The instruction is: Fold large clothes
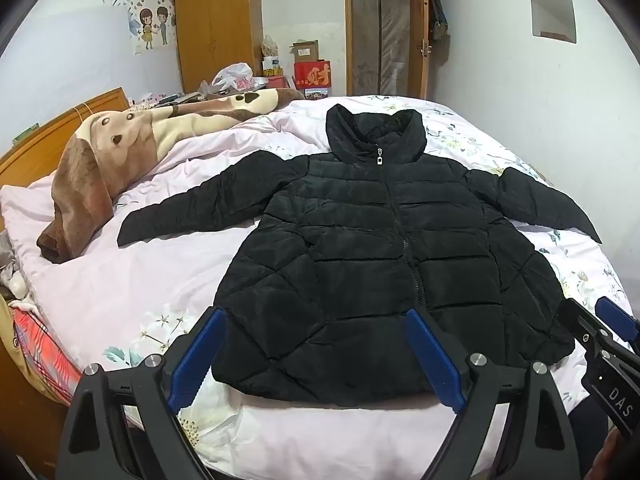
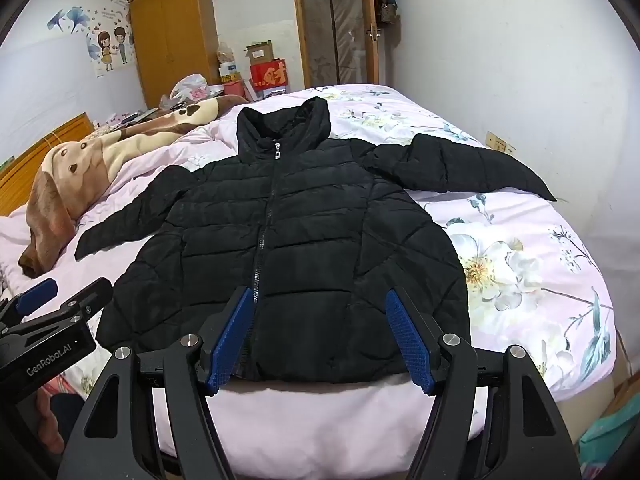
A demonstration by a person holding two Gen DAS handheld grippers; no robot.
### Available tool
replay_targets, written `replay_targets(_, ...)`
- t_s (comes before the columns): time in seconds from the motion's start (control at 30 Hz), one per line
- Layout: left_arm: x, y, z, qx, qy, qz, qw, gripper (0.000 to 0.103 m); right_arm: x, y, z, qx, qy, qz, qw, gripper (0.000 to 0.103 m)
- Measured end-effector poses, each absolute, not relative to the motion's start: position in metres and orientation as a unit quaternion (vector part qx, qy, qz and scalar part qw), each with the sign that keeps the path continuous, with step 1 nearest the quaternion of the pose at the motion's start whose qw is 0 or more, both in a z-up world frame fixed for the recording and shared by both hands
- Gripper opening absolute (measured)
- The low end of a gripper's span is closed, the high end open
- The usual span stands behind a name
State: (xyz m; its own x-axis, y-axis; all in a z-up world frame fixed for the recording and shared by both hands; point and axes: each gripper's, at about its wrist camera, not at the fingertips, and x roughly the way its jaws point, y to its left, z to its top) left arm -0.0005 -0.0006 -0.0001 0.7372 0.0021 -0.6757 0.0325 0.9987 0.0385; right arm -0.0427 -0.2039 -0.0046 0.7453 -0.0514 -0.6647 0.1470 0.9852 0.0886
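We have a wide bed point(image 1: 120, 300) under a pale flowered cover, and on it our black padded jacket point(image 1: 372, 264) lies spread flat, front side up, zipped to the collar point(image 1: 374, 130). Its hem sits near the edge of the bed closest to us, and the collar points toward the far wall. Both sleeves are stretched out to the sides: one sleeve point(image 1: 192, 200) reaches toward a brown and cream blanket point(image 1: 116, 160) bunched at the headboard end, the other sleeve point(image 2: 460, 164) runs toward the wall side.

As far as we can judge, no fold has been made yet. The jacket is only laid out and smoothed, so the sleeves, the sides and the final fold over all remain to do.

Our left gripper point(image 1: 316, 360) hangs just over the hem at the jacket's left corner, jaws wide apart and holding nothing. Our right gripper point(image 2: 324, 336) hovers over the hem near the zip point(image 2: 264, 236), jaws likewise wide and empty.
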Motion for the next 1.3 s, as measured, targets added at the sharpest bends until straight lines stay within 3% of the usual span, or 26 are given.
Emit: replay_targets(1.3, 0.011, 0.01, -0.007, 0.0, 0.384, -0.032, 0.923, 0.092, -0.037, -0.202, -0.006, 0.058, 0.358, -0.058, 0.93, 0.069)
